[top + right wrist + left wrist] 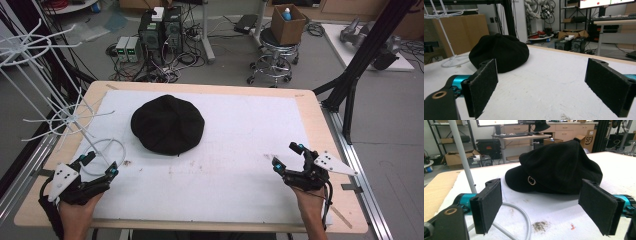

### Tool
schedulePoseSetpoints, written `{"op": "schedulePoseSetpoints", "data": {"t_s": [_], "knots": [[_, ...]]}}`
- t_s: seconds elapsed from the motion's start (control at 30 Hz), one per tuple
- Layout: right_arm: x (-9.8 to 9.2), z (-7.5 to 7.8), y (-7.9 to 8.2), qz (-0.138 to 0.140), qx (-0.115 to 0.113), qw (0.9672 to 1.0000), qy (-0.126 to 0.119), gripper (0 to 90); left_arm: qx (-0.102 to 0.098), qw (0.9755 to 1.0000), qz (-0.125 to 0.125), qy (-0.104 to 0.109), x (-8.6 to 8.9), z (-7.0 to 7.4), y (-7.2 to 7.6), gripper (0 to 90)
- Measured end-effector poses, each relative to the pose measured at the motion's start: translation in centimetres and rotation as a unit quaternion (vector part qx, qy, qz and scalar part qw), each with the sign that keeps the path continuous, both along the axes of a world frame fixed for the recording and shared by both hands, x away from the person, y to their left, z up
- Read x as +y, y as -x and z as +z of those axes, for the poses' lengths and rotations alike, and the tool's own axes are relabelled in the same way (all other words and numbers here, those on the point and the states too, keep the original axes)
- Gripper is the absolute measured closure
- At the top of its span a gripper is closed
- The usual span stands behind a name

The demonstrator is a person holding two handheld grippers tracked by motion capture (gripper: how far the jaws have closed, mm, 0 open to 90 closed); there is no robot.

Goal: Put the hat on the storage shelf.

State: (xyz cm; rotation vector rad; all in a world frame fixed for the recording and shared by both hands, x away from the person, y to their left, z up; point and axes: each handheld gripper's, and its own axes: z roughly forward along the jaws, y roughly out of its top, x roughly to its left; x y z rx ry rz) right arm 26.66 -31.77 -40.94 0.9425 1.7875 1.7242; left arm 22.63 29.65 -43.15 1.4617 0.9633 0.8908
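Black fingers [484, 86] wide apart, empty.

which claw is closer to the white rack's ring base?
The left claw. It sits right at the white rack's ring base, near the table's left edge; the right claw is far across the table, right of the black cap.

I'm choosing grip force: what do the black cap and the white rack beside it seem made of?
Black cap: soft matte fabric, probably wool or felt; fuzzy, sagging panels, small metal-looking badge. White rack: thin rods with a smooth white coat, likely painted or coated wire.
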Motion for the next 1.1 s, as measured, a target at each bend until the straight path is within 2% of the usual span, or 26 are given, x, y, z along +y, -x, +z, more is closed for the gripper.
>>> {"op": "schedulePoseSetpoints", "data": {"t_s": [0.37, 0.63, 0.87, 1.0, 1.1], "knots": [[0.2, -0.1, -0.2, -0.008, -0.005, 0.9997, 0.024, 10.6, 0.003, 1.0, 0.001, -0.003, 0.0, -0.1, -0.1, 19.3], [0.1, -0.1, -0.1, -0.004, -0.002, 0.9999, 0.013, 12.8, 0.003, 1.0, 0.004, -0.003, 0.1, -0.1, 0.0, 19.3], [0.3, -0.1, -0.2, 0.0, -0.004, 0.9999, 0.014, 12.8, 0.005, 1.0, 0.005, -0.003, 0.1, -0.1, -0.1, 19.3], [0.5, 0.4, -0.2, 0.001, -0.028, 0.9996, 0.001, 12.7, 0.005, 1.0, 0.006, 0.001, 0.2, -0.1, -0.1, 19.3], [1.1, 1.2, -0.4, 0.005, -0.033, 0.9994, -0.008, 12.2, 0.006, 1.0, 0.006, 0.001, 0.2, -0.1, -0.2, 19.3]]}}
